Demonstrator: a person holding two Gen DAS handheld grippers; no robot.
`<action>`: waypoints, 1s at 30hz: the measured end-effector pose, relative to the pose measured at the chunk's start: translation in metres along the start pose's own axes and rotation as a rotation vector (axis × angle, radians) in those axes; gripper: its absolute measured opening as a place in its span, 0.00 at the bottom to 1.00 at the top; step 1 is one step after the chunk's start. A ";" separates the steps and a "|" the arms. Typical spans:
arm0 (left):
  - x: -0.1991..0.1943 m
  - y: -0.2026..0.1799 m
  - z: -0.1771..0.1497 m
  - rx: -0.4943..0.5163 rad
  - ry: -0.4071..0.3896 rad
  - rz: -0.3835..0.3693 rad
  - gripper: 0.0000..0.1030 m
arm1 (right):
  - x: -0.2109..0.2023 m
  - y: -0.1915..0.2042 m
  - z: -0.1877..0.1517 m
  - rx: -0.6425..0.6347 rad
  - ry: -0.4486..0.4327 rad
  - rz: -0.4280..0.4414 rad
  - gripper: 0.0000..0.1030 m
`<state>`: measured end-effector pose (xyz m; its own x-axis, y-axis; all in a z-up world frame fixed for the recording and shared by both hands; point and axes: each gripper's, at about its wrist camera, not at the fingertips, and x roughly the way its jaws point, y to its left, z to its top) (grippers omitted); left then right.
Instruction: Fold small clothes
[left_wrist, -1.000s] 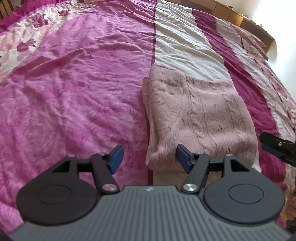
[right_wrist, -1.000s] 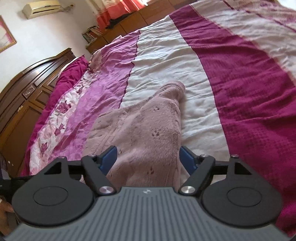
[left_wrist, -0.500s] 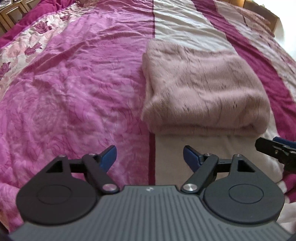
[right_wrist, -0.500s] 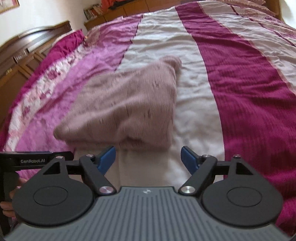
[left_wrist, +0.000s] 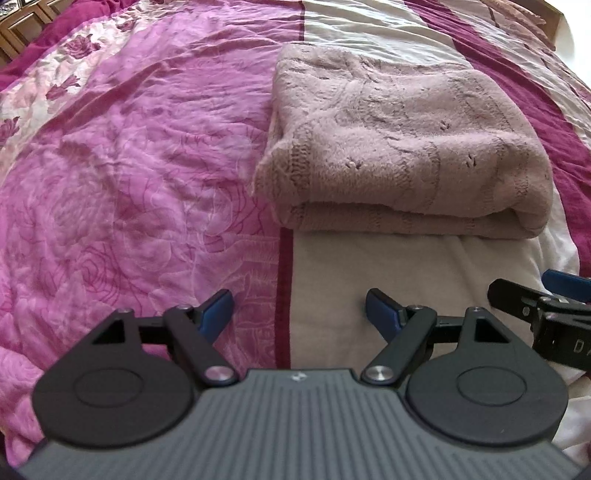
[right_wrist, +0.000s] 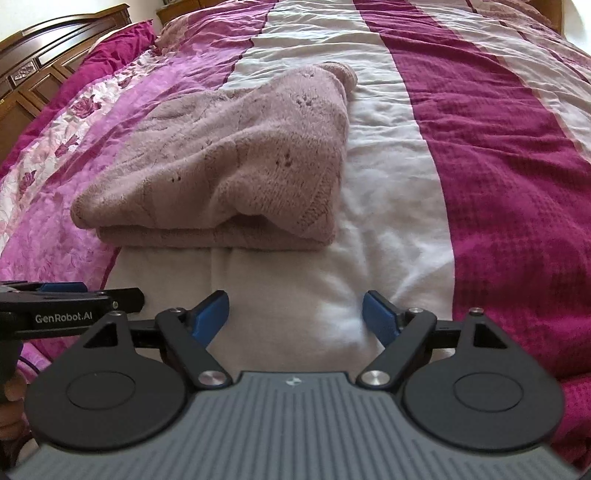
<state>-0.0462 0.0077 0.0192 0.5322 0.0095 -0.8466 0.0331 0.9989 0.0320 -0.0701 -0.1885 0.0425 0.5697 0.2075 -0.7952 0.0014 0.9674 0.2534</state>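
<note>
- On the bed's white stripe (left_wrist: 388, 295) we note the folded pink knit garment (left_wrist: 402, 147), its left edge on the pink floral stripe (left_wrist: 129, 166).
- We see the left hand-held gripper (left_wrist: 299, 306) with jaws spreading wider, nothing between them, short of the garment.
- We see the right hand-held gripper (right_wrist: 295, 310) likewise spreading wider and empty, over white cloth.

- Home bedroom.
- Wide bed under a striped magenta, pink and cream quilted bedspread (right_wrist: 498, 155) with a rose-print band.
- Dark carved wooden headboard (right_wrist: 40, 74) at the left edge.
- Low brown wooden cabinet (right_wrist: 184, 9) against the white wall, probably a nightstand; view too clipped.
</note>
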 end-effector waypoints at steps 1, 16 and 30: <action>0.001 0.000 0.000 -0.001 0.000 0.008 0.84 | 0.001 0.001 0.000 -0.007 0.000 -0.002 0.86; 0.003 -0.003 -0.004 0.006 -0.014 0.022 0.85 | 0.007 0.009 -0.004 -0.047 -0.003 -0.010 0.95; 0.003 -0.002 -0.004 0.007 -0.015 0.024 0.85 | 0.008 0.009 -0.004 -0.050 -0.003 -0.010 0.96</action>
<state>-0.0484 0.0055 0.0144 0.5454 0.0323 -0.8376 0.0260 0.9981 0.0554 -0.0689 -0.1771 0.0364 0.5725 0.1975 -0.7957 -0.0342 0.9755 0.2175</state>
